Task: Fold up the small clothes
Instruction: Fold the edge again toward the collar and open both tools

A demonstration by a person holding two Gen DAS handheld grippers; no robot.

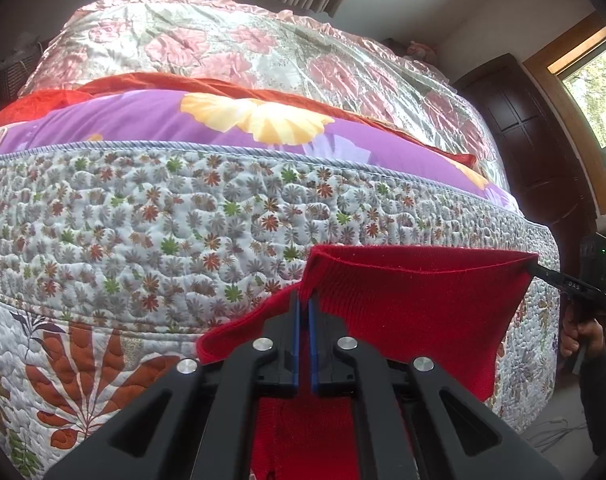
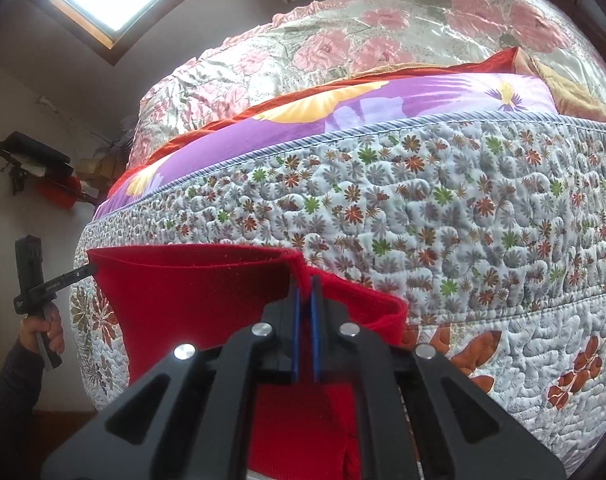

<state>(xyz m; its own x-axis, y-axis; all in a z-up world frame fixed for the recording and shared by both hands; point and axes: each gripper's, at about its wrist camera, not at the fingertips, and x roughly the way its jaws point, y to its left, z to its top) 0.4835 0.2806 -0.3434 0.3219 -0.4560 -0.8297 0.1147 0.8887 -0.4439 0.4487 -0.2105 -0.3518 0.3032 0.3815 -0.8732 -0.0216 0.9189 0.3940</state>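
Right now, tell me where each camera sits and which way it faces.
Left wrist: on the left gripper, facing the bed; jaws shut on the red cloth; right gripper and hand at far right.
Right wrist: on the right gripper, facing the bed; left gripper at far left.
Shared: cloth stretched between both, bed behind.

Red knit garment [image 1: 403, 312], flower-print quilt [image 1: 143, 216], purple sheet [image 1: 143, 124], perhaps satin pink-floral bedspread [image 1: 223, 40]

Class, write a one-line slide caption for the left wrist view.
Left gripper and right gripper each pinch a corner of a red knit, stretched before the bed.
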